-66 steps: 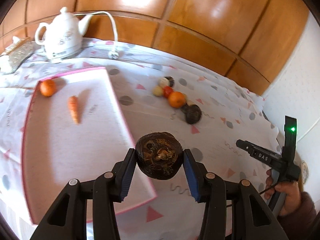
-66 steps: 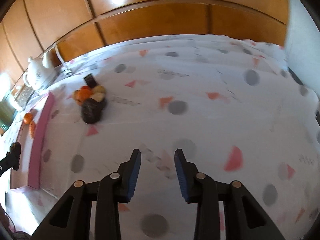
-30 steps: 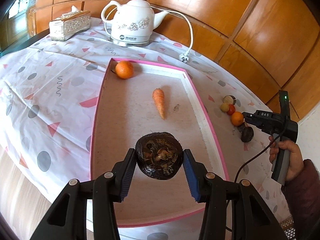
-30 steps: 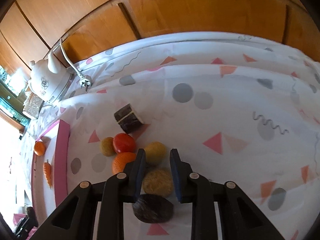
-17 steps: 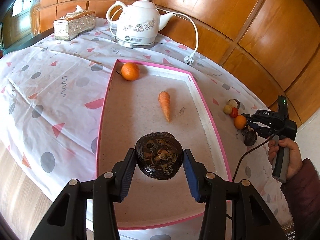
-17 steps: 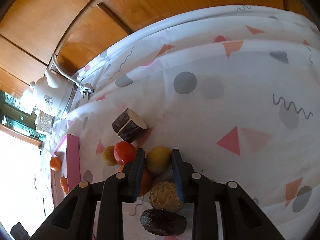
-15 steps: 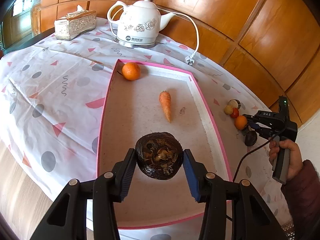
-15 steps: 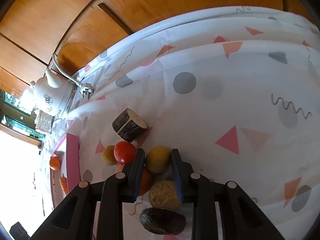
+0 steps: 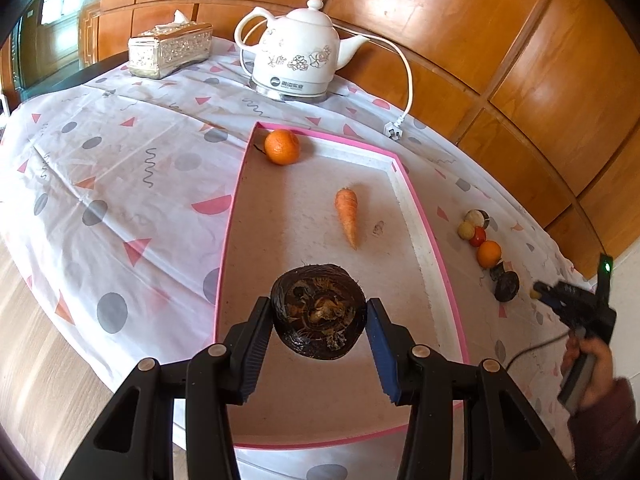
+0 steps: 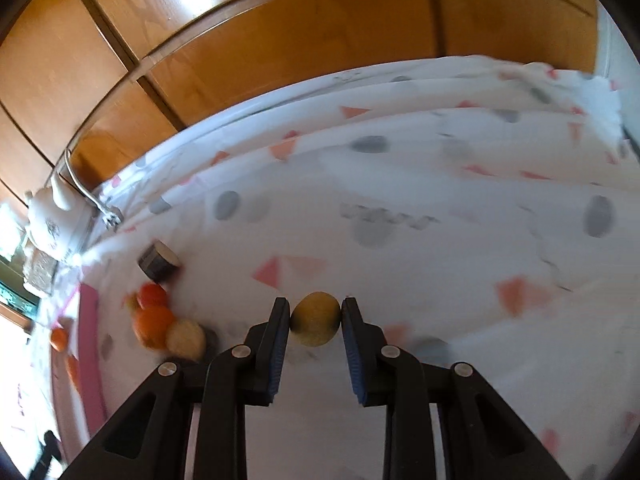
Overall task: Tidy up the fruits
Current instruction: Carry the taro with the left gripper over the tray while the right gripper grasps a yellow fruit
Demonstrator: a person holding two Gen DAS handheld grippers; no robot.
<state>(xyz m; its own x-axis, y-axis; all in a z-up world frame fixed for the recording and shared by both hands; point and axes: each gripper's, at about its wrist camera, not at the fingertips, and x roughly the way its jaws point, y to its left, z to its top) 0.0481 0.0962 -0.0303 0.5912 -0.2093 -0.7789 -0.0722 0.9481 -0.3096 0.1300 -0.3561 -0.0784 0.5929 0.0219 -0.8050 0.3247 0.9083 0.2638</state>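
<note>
Pink tray (image 9: 432,240): 1 orange (image 9: 282,147), 1 carrot (image 9: 347,215) | tongs: 2, both loaded

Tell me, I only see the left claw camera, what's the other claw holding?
Observer: The right claw is shut on a small yellow fruit, lifted off the tablecloth.
Child: Is it squished?
Observer: It looks round and whole between the blue pads.
Child: What's still in the pile?
Observer: A red fruit, an orange, a pale round one and a dark cut piece farther back.
</note>
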